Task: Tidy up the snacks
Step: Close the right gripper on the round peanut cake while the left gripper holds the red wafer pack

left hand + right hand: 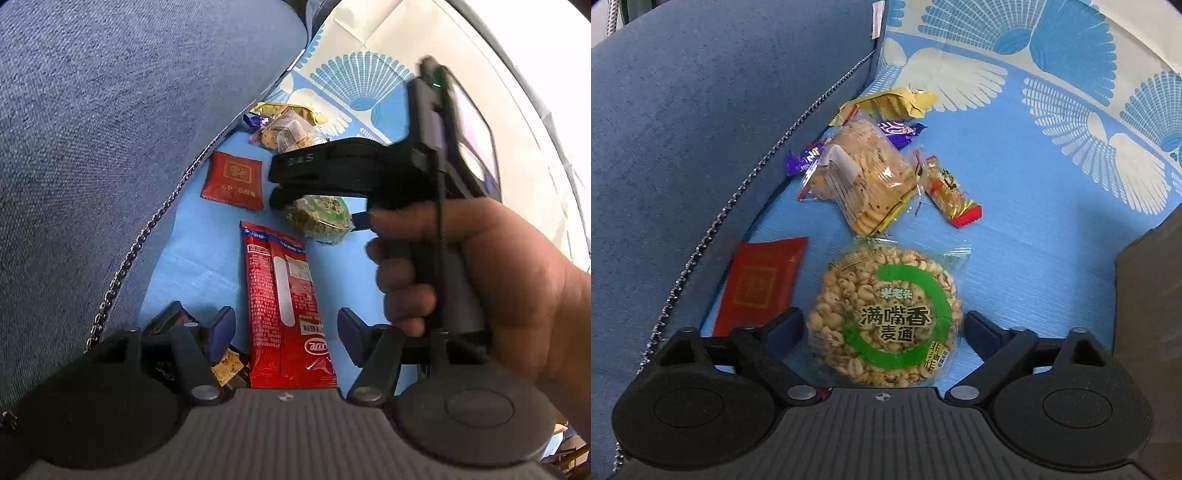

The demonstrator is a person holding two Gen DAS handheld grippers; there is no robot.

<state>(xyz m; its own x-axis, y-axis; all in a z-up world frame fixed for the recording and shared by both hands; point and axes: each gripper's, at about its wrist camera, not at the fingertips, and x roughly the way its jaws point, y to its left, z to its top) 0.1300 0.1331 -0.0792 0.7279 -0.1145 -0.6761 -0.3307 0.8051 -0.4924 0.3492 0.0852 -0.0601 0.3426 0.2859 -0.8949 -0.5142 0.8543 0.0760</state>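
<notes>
Puffed-grain cake (886,317) on blue fan-patterned cloth (1034,236) beside denim-blue cushion (720,110).

My left gripper (286,332) sits low at the bottom of its own view, its blue-padded fingers (221,328) spread wide apart with nothing between them. Ahead of it and to its right, my right hand (480,273) wraps the black handle of the right gripper (884,328), index finger curled at the front. In the right wrist view, those jaws stand parted too, blue fingertips (979,325) splayed to either side.
</notes>
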